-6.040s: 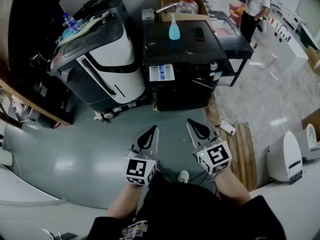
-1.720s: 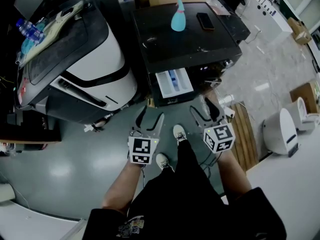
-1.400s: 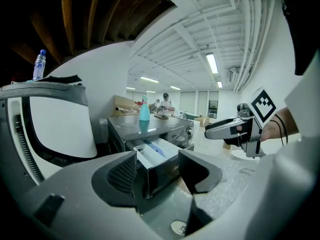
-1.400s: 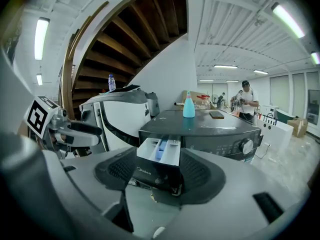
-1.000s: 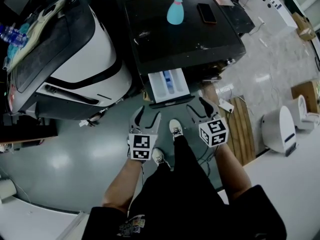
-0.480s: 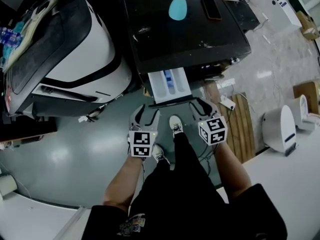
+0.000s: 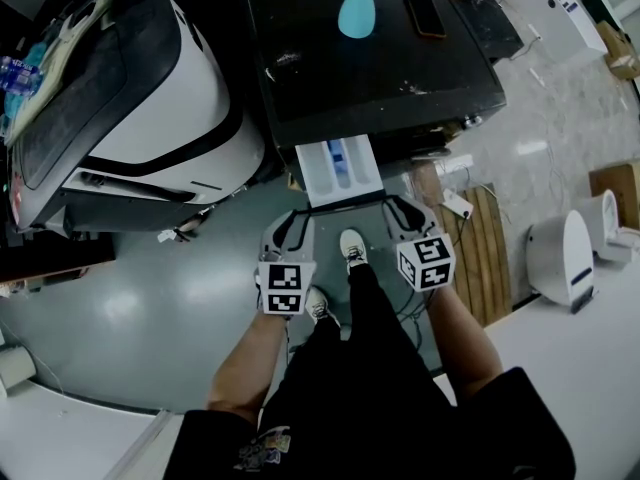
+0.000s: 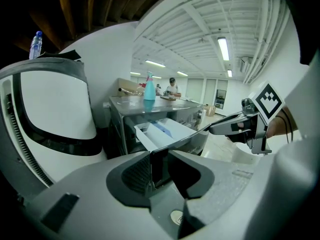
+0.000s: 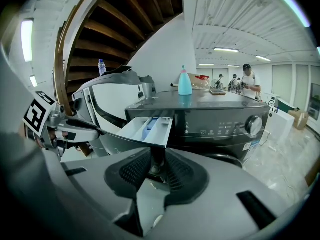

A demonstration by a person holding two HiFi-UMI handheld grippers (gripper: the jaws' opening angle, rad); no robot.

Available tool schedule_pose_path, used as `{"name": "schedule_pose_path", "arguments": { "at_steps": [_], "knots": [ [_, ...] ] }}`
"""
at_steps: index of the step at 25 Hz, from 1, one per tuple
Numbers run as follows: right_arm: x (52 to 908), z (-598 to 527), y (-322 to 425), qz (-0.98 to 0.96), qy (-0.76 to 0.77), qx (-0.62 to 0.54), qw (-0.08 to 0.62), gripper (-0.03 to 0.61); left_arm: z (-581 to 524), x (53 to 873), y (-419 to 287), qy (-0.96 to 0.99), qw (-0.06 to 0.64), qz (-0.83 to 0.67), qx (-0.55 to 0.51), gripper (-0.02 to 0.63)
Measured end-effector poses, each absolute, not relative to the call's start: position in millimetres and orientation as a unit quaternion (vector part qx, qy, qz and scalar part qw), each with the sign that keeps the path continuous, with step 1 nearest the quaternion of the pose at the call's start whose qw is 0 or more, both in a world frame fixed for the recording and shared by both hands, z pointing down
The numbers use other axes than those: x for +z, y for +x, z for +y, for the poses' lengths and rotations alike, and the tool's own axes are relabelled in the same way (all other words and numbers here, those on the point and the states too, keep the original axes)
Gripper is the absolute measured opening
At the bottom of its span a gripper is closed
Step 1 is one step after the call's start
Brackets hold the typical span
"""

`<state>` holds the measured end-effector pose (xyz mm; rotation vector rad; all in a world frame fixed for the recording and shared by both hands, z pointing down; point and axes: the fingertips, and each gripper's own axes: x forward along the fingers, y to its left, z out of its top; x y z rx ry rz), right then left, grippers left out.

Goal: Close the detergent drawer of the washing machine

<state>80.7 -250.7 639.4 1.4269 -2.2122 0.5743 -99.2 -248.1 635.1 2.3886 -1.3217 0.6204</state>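
Observation:
The black washing machine (image 7: pixel 380 68) has its white detergent drawer (image 7: pixel 340 165) pulled out toward me. The drawer's dark front panel (image 7: pixel 345 204) runs between my two grippers. My left gripper (image 7: pixel 293 220) is at the panel's left end and my right gripper (image 7: pixel 397 208) is at its right end. In the left gripper view the jaws (image 8: pixel 159 166) are closing, with the panel's end filling the narrow gap. In the right gripper view the jaws (image 9: pixel 158 161) are closing the same way under the drawer (image 9: pixel 147 129).
A big white-and-black machine (image 7: pixel 150 118) stands close on the left. A blue bottle (image 7: pixel 355 13) and a phone (image 7: pixel 424 13) lie on the washer's top. A wooden pallet (image 7: pixel 480 258) and a white appliance (image 7: pixel 565 258) are to the right. My shoes (image 7: pixel 350 248) are below the drawer.
I have walked up to the washer. Over the last second both grippers sank slightly to the drawer's front panel and their jaws narrowed from wide open onto its two ends.

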Motion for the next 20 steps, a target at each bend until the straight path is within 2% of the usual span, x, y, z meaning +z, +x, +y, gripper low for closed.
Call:
{"name": "schedule_pose_path", "arguments": {
  "at_steps": [20],
  "knots": [
    [638.4, -290.0, 80.3, -0.813, 0.504, 0.206, 0.205, 0.080, -285.3, 633.5, -102.7, 0.817, 0.177, -0.506, 0.213, 0.110]
  ]
}}
